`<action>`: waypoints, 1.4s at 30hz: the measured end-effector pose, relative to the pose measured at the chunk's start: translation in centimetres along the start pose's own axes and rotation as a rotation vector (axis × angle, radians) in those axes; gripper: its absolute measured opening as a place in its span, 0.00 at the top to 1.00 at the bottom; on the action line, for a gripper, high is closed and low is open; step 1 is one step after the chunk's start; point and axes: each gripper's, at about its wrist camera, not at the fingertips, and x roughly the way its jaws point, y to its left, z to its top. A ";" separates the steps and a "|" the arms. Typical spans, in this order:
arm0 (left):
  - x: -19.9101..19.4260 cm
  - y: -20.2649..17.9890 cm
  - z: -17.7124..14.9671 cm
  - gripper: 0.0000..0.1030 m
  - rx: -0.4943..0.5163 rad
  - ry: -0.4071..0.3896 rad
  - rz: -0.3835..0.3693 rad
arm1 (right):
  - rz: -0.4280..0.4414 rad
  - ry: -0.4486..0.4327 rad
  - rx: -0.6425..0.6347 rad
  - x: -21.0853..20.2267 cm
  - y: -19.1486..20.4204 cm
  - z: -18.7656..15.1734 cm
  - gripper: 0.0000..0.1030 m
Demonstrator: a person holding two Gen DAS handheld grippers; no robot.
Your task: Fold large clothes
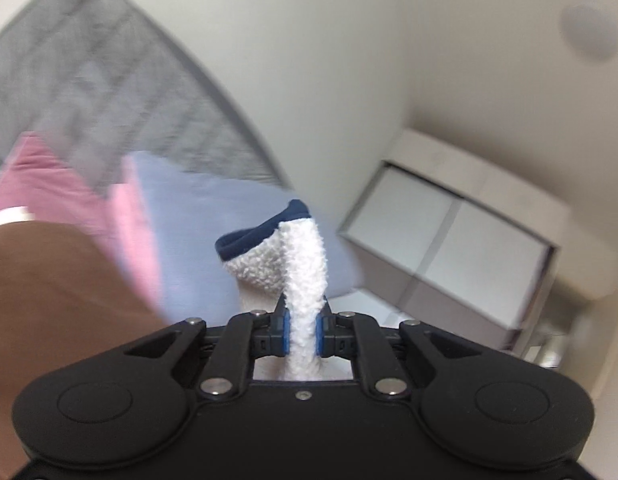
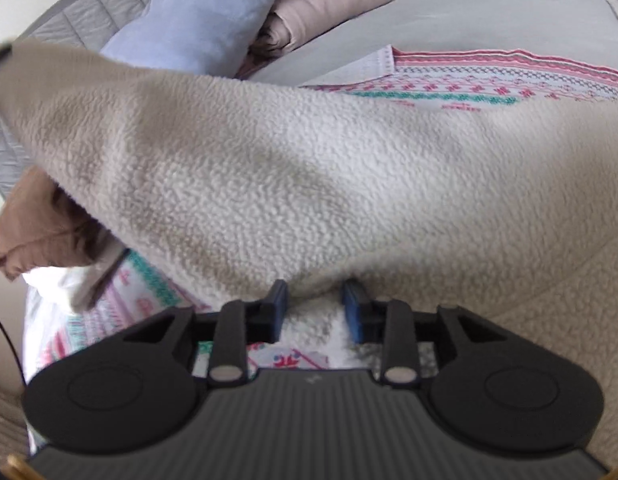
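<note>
Left gripper [image 1: 302, 330] is clenching white fleece garment [image 1: 305, 272] with navy trim [image 1: 265, 232]. Right gripper [image 2: 315, 308] is sitting released beneath fleece, over patterned blanket [image 2: 489, 80].

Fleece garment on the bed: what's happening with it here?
A person with two handheld grippers is partway through handling a cream fleece on a bed. The left gripper has its jaws shut on a fleece strip near the navy-trimmed edge, lifted up. The right gripper sits with jaws apart at a fold of the fleece, over a patterned blanket. No fold is finished.
</note>
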 end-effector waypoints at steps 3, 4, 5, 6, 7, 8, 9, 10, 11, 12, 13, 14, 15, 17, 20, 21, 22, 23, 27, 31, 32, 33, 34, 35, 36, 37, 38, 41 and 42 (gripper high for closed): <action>-0.4 -4.9 0.5 0.89 -0.003 0.007 -0.121 | 0.095 -0.030 0.114 -2.7 -2.0 0.3 0.50; -0.5 -6.7 0.5 0.89 -0.005 0.018 -0.157 | 0.118 -0.044 0.144 -3.7 -2.7 0.4 0.46; -0.5 -8.4 0.4 0.89 -0.004 0.031 -0.192 | 0.133 -0.058 0.165 -4.7 -3.4 0.6 0.41; -0.5 -10.0 0.3 0.89 -0.004 0.045 -0.225 | 0.135 -0.071 0.182 -5.7 -4.2 0.9 0.39; -0.6 -11.7 -0.1 0.89 -0.006 0.061 -0.255 | 0.128 -0.084 0.194 -6.9 -5.0 0.9 0.37; -0.6 -13.3 -0.6 0.89 -0.006 0.079 -0.284 | 0.121 -0.099 0.205 -8.1 -5.9 1.1 0.35; -0.6 -14.8 -1.2 0.89 -0.005 0.099 -0.309 | 0.112 -0.112 0.218 -9.3 -6.9 1.2 0.34; -0.7 -16.3 -1.9 0.89 -0.006 0.120 -0.335 | 0.103 -0.125 0.230 -10.5 -7.8 1.1 0.32; -0.8 -17.8 -2.6 0.89 -0.006 0.145 -0.361 | 0.093 -0.140 0.247 -11.7 -8.8 1.1 0.29; -0.9 -19.1 -3.5 0.89 -0.005 0.172 -0.384 | 0.083 -0.155 0.264 -13.0 -9.9 0.9 0.27; -1.0 -20.5 -4.5 0.88 -0.002 0.198 -0.408 | 0.075 -0.170 0.283 -14.1 -11.1 0.7 0.25; -1.1 -21.8 -5.5 0.88 0.002 0.224 -0.429 | 0.069 -0.185 0.302 -15.3 -12.2 0.5 0.25; -1.3 -22.9 -6.6 0.88 0.003 0.252 -0.449 | 0.063 -0.200 0.322 -16.4 -13.5 0.2 0.25; -1.7 -25.1 -9.2 0.88 0.002 0.313 -0.481 | 0.046 -0.226 0.364 -18.7 -16.0 -0.5 0.24; -2.2 -27.8 -13.5 0.88 -0.022 0.418 -0.514 | 0.022 -0.272 0.436 -21.7 -19.5 -1.7 0.24; -2.4 -28.7 -15.0 0.88 -0.025 0.451 -0.521 | 0.017 -0.287 0.458 -22.6 -20.6 -2.2 0.24; -2.7 -29.5 -16.6 0.88 -0.029 0.487 -0.528 | 0.014 -0.302 0.477 -23.5 -21.7 -2.7 0.24; -2.9 -30.3 -18.2 0.88 -0.032 0.524 -0.533 | 0.008 -0.317 0.495 -24.2 -22.6 -3.1 0.24; -4.1 -32.8 -24.2 0.88 -0.037 0.669 -0.544 | -0.028 -0.357 0.560 -26.8 -26.3 -5.1 0.24; -5.9 -34.2 -29.0 0.88 0.017 0.781 -0.549 | -0.026 -0.394 0.644 -28.4 -29.4 -7.1 0.24; -6.2 -34.2 -30.0 0.88 0.031 0.815 -0.548 | -0.020 -0.403 0.669 -28.6 -30.1 -7.6 0.24; -6.3 -34.1 -30.8 0.87 0.043 0.855 -0.547 | -0.014 -0.410 0.694 -29.1 -30.9 -8.1 0.24; -6.3 -33.9 -31.5 0.85 0.053 0.902 -0.545 | -0.009 -0.416 0.716 -29.5 -31.6 -8.6 0.24; -6.3 -33.7 -32.0 0.82 0.069 0.949 -0.549 | -0.004 -0.421 0.737 -29.7 -32.1 -9.1 0.24; -6.7 -33.9 -32.9 0.73 0.091 0.986 -0.557 | 0.001 -0.425 0.756 -29.8 -32.5 -9.5 0.24; -6.9 -33.6 -32.7 0.60 0.117 1.003 -0.567 | 0.006 -0.430 0.774 -30.2 -33.0 -9.9 0.24; -7.3 -33.3 -32.2 0.54 0.147 1.002 -0.586 | 0.014 -0.435 0.791 -30.2 -33.3 -10.2 0.23; -8.8 -31.9 -29.4 0.33 0.201 0.953 -0.649 | 0.061 -0.456 0.828 -30.2 -33.9 -10.8 0.21; -9.2 -31.4 -28.7 0.27 0.213 0.948 -0.656 | 0.077 -0.461 0.839 -30.0 -34.1 -10.8 0.20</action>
